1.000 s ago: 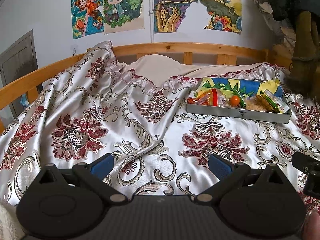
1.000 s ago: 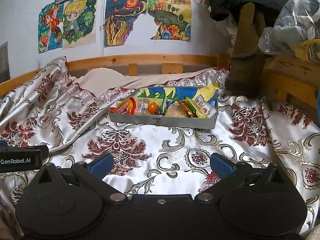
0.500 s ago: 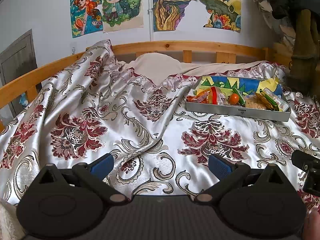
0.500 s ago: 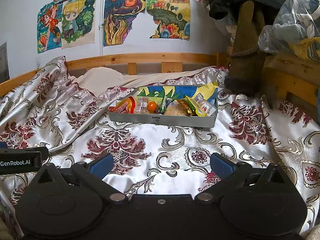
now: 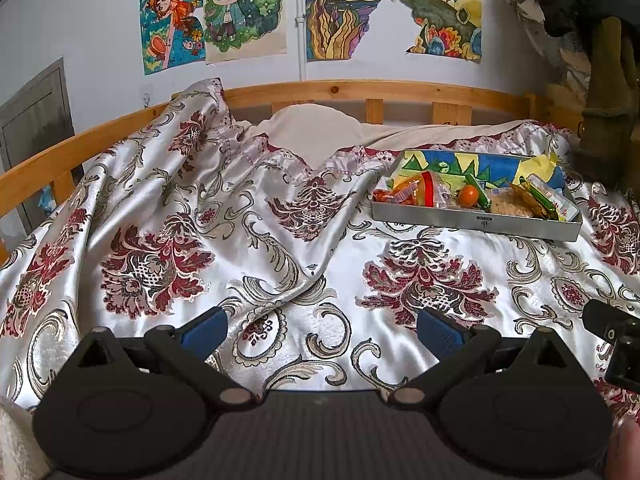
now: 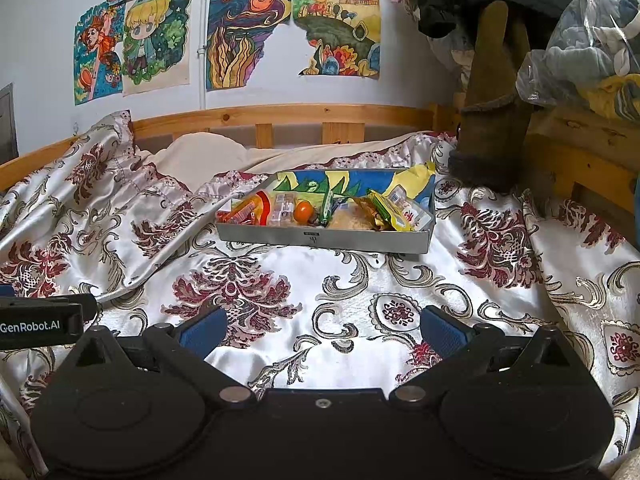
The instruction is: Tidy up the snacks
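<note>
Both grippers, left gripper (image 5: 320, 322) and right gripper (image 6: 320, 322), hover with fingers apart; the snacks (image 6: 320, 212) in the tray (image 6: 324, 238) near the bed's far edge look light, crinkly, slippery: pinch wrapper ends.

A shiny white satin bedspread (image 5: 280, 248) with dark red floral medallions and grey-gold scrolls covers the bed, rumpled into folds on the left. Behind it lies a plain cream pillow (image 5: 316, 132), against a light pine bed rail (image 6: 280, 114) with short slats. On the pale wall above hang colourful hand-drawn posters (image 6: 248, 32) — two cartoon children at left, swirling sky and landscape scenes at right. At the far right a brown plush form (image 6: 494, 92) stands upright beside a clear plastic bag of grey and yellow fabric (image 6: 588, 40).
</note>
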{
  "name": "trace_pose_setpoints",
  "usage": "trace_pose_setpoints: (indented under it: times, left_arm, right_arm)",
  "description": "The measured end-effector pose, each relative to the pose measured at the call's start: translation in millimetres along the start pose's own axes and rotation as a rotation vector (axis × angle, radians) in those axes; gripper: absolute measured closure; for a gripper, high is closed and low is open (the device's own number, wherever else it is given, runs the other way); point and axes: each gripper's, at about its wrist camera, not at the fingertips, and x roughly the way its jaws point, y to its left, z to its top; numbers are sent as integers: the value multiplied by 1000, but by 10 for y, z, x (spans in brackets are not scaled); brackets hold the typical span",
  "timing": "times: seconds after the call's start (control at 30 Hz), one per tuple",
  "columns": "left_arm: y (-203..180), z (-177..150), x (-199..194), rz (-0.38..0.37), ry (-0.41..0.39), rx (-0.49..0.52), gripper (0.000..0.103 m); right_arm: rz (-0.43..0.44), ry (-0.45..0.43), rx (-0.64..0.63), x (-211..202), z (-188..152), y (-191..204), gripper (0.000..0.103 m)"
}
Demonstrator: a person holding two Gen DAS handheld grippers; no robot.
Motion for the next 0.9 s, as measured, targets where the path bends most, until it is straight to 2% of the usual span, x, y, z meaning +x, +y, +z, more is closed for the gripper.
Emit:
trace_pose_setpoints:
  times: [0.9]
  left_arm:
    - [12, -21, 12, 0, 6, -2, 0]
  right_arm:
    - [0, 3, -2, 6, 5, 2, 1]
